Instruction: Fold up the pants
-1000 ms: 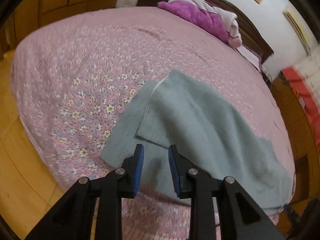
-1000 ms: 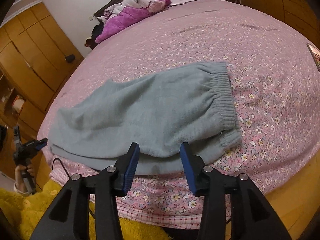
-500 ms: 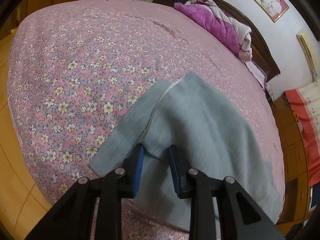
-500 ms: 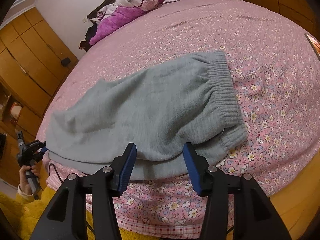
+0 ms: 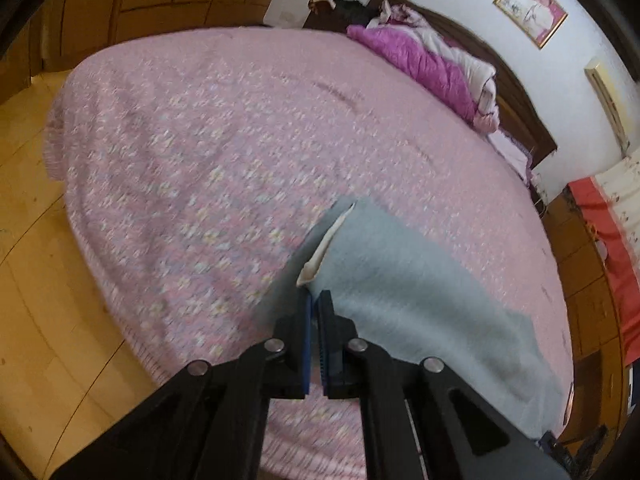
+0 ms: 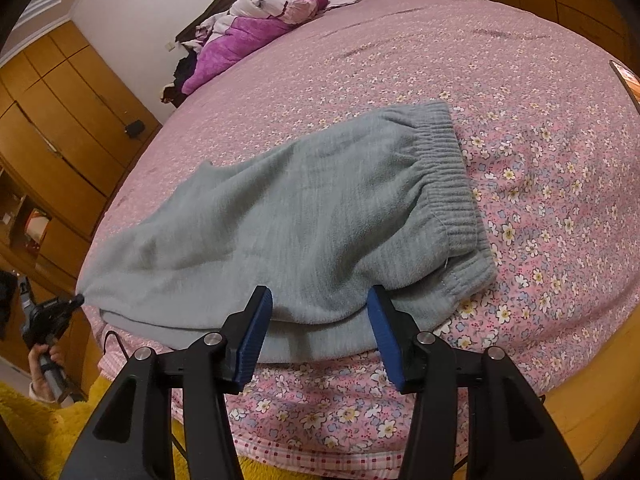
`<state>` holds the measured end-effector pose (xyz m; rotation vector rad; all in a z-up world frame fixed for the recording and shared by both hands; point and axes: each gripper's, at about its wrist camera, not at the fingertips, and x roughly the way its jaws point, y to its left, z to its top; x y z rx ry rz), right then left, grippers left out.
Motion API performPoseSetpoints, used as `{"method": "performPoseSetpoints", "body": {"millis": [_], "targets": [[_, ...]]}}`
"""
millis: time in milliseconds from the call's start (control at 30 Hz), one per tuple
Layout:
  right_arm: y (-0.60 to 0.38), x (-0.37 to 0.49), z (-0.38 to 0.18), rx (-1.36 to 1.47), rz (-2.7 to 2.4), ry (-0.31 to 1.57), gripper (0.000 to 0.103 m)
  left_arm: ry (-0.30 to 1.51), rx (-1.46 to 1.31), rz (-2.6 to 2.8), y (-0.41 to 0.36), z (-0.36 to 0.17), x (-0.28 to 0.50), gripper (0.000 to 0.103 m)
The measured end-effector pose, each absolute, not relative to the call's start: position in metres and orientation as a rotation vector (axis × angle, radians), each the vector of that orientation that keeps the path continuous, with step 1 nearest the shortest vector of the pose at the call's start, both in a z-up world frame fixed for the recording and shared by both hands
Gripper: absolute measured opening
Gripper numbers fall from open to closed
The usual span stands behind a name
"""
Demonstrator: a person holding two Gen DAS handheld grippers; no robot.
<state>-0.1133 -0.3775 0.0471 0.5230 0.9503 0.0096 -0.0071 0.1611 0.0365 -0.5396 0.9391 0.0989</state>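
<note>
Lying across the pink floral bedsheet [image 6: 540,128], the grey fleece pants [image 6: 304,216] stretch from the ribbed elastic waistband [image 6: 448,168] at 3 o'clock to the leg ends at 9 o'clock in the right wrist view. The left gripper [image 5: 315,300] has its blue pads pressed nearly together, pinching the leg's hem, which lifts off the sheet and shows a pale inner edge [image 5: 326,246]. The right gripper [image 6: 320,300] stands wide, holding nothing, just at the pants' near edge. A purple quilt [image 6: 256,24] is heaped at 12 o'clock.
</note>
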Motion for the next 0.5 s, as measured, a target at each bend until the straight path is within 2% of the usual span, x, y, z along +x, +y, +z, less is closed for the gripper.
{"method": "performPoseSetpoints", "body": {"millis": [200, 300, 500], "targets": [[-0.38, -0.118, 0.053, 0.538, 0.005, 0.949, 0.043, 1.047, -0.571, 0.117, 0.164, -0.004, -0.004, 0.003], [-0.389, -0.126, 0.054, 0.579, -0.014, 0.932, 0.044, 1.046, -0.535, 0.116, 0.158, -0.005, 0.003, 0.003], [-0.41, -0.133, 0.054, 0.688, -0.043, 0.877, 0.05, 1.048, -0.557, 0.106, 0.159, -0.005, 0.007, 0.003]]}}
